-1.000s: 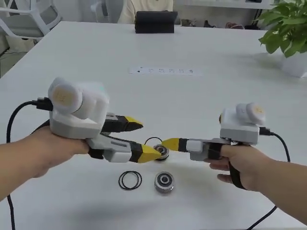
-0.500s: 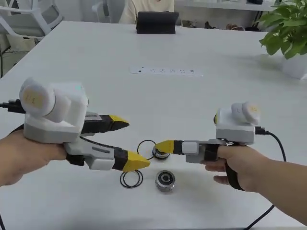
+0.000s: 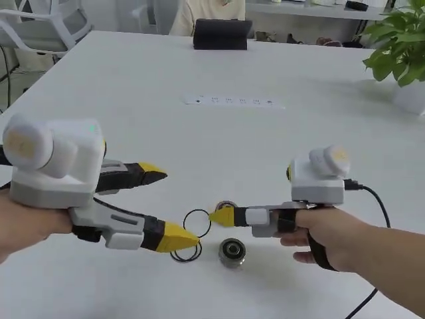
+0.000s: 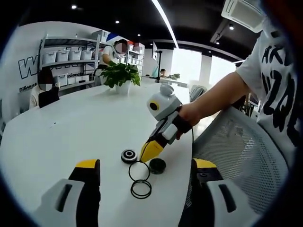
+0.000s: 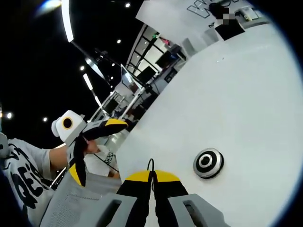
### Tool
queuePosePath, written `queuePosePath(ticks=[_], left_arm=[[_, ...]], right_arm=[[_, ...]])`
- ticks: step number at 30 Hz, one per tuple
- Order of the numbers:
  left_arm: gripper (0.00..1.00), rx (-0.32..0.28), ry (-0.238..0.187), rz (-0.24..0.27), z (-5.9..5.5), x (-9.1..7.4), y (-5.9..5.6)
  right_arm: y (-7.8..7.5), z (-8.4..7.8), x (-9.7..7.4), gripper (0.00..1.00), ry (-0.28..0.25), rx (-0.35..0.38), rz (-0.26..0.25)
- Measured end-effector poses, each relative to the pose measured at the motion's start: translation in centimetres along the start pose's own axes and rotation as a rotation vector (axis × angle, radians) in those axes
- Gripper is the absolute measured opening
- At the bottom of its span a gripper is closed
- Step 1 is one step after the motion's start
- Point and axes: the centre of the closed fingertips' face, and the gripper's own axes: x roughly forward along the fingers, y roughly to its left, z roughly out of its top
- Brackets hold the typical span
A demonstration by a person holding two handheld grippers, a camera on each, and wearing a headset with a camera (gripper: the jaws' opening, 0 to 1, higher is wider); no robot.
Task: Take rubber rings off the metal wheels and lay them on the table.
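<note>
Two metal wheels: the near wheel [image 3: 232,252] and the far wheel [image 3: 226,205], which is half hidden behind a jaw tip. Three rubber rings: one rubber ring [image 3: 197,223] alone, and a pair of rings [image 3: 186,253] overlapped. Two grippers: the left gripper [image 3: 176,205] and the right gripper [image 3: 216,216]. One power strip [image 3: 232,102], one potted plant [image 3: 398,40], one table [image 3: 299,146]

In the left gripper view, large blue outline lettering stands on the white back wall [image 4: 27,70] at the far left. Only a "W" can be read, and the small line beneath it is too blurred. The person's white shirt [image 4: 277,80] carries bold black block letters, cut off at the edge and not readable as a word. The marks on the desk's power strip [image 3: 234,102] are too small to read.
</note>
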Motion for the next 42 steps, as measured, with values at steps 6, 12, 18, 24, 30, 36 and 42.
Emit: queuePosePath(ticks=[6, 12, 18, 24, 30, 36, 42], left_arm=[[0.79, -0.011, 0.008, 0.002, -0.7, -0.6, -0.2], [0.8, -0.021, 0.014, 0.008, -1.2, -1.2, -0.2], [0.82, -0.025, 0.018, 0.014, -1.6, -1.5, -0.2], [0.83, -0.018, 0.027, 0.018, -1.9, -1.8, -0.4], [0.84, -0.005, 0.039, 0.02, -2.3, -2.1, -0.6], [0.84, 0.009, 0.048, 0.02, -2.4, -2.2, -0.7], [0.84, 0.013, 0.054, 0.018, -2.4, -2.3, -0.8]], right_arm=[[0.0, -0.5, 0.6, 0.0, 0.029, -0.008, 0.004], [-0.1, -1.1, 1.4, 0.0, 0.064, -0.021, 0.001], [-0.1, -1.7, 1.9, 0.0, 0.096, -0.04, -0.003], [-0.1, -2.2, 2.3, 0.0, 0.118, -0.055, -0.009], [-0.4, -2.5, 2.3, 0.0, 0.133, -0.071, -0.028], [-0.6, -2.7, 2.5, 0.0, 0.144, -0.087, -0.047], [-0.6, -2.9, 2.8, 0.0, 0.158, -0.11, -0.062]])
